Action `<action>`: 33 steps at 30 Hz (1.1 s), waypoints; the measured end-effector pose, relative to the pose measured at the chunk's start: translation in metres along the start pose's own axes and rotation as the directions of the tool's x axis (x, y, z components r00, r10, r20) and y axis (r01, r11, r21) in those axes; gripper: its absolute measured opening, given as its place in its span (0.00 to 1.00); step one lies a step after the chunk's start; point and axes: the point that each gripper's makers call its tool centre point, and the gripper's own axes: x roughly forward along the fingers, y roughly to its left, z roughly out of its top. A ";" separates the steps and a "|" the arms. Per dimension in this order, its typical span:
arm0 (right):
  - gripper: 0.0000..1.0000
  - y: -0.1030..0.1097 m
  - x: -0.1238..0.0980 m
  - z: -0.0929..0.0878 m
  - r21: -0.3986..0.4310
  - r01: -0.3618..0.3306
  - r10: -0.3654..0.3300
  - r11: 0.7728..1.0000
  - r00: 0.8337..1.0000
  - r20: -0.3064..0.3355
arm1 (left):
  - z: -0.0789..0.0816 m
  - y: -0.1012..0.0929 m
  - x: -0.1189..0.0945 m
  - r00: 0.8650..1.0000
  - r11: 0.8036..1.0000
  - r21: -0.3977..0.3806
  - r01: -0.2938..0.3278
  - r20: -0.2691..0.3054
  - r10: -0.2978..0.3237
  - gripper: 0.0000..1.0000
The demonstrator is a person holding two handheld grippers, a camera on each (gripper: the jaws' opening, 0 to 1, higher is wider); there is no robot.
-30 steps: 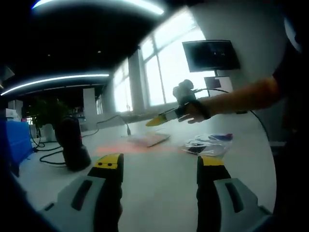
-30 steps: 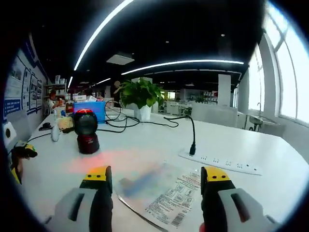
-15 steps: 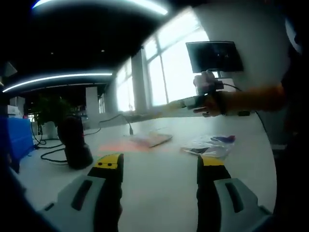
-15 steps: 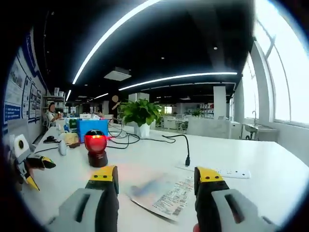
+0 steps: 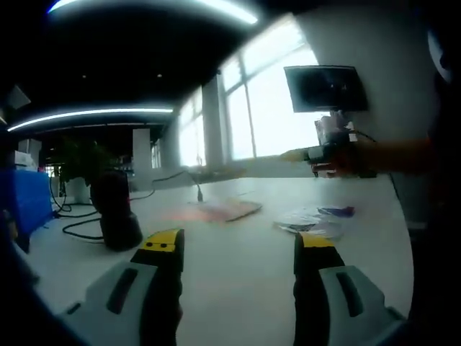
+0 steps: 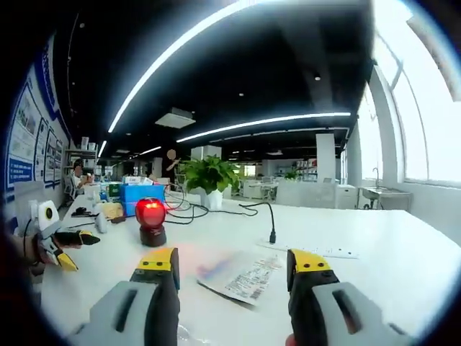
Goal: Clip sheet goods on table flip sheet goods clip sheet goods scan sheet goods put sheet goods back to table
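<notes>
Broadly, the white surface (image 6: 403, 252) runs wide under both views, carrying a power strip (image 6: 306, 250), a dark scanner with a red-lit head (image 6: 151, 222), a potted plant (image 6: 209, 176) and a blue bin (image 6: 137, 193) further back. The sheet goods (image 6: 238, 272), a flat printed packet with lines of small text and a blurred blue patch, lie flat on the surface just ahead of the right tongs (image 6: 230, 263), between them and the power strip. In the left gripper view the same packet (image 5: 225, 210) shows as a pale, pinkish flat shape near the middle of the surface, with a crumpled clear bag (image 5: 313, 218) beside it and the scanner (image 5: 115, 216) to one side.

Both sets of tongs stand spread with nothing between them; the left tongs (image 5: 234, 249) hang well apart from the packet. The right tongs also appear in the left gripper view (image 5: 317, 153), raised above the surface.

Judging by the packet lying untouched, a clipping step seems to be in hand. The next move would call for lowering the right tongs to the packet's near edge and closing on that thin edge, which may be awkward flush against the surface.
</notes>
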 end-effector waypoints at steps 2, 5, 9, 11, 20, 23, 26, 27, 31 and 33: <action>0.54 -0.004 -0.010 -0.007 0.014 0.004 -0.004 1.000 1.000 -0.004 | 0.000 0.000 0.000 1.000 1.000 -0.003 0.001 0.000 -0.001 0.54; 0.54 -0.005 -0.021 -0.020 -0.010 0.022 -0.022 1.000 0.999 -0.023 | 0.000 0.000 0.000 1.000 1.000 -0.004 0.001 0.000 -0.001 0.54; 0.54 0.005 -0.033 -0.039 -0.014 0.030 -0.030 0.999 0.999 -0.041 | 0.001 0.001 0.000 1.000 1.000 -0.010 -0.003 0.003 0.003 0.54; 0.54 0.006 -0.037 -0.039 -0.053 0.045 -0.046 0.998 0.998 -0.030 | 0.001 0.000 0.000 1.000 1.000 -0.010 0.000 0.002 0.000 0.54; 0.53 0.008 -0.057 -0.045 -0.116 0.068 -0.069 0.991 0.998 0.001 | 0.001 0.001 0.000 1.000 1.000 -0.004 -0.009 -0.001 0.009 0.54; 0.53 0.004 -0.065 -0.045 -0.098 0.082 -0.081 0.992 0.997 0.014 | 0.000 0.000 0.000 1.000 1.000 -0.002 -0.005 -0.001 0.005 0.54; 0.53 0.001 -0.071 -0.044 -0.075 0.095 -0.091 0.993 0.995 0.048 | 0.000 0.000 0.000 1.000 1.000 -0.001 -0.006 -0.002 0.006 0.54; 0.53 -0.001 -0.073 -0.043 -0.069 0.104 -0.100 0.992 0.993 0.059 | 0.000 0.000 0.000 1.000 1.000 -0.002 -0.009 -0.001 0.009 0.54; 0.53 -0.004 -0.081 -0.050 -0.038 0.114 -0.111 0.993 0.991 0.081 | 0.001 0.000 0.000 1.000 1.000 -0.002 -0.009 0.000 0.009 0.54; 0.53 -0.006 -0.085 -0.048 -0.060 0.125 -0.120 0.990 0.989 0.081 | 0.001 0.001 0.000 1.000 1.000 0.000 -0.011 0.001 0.011 0.54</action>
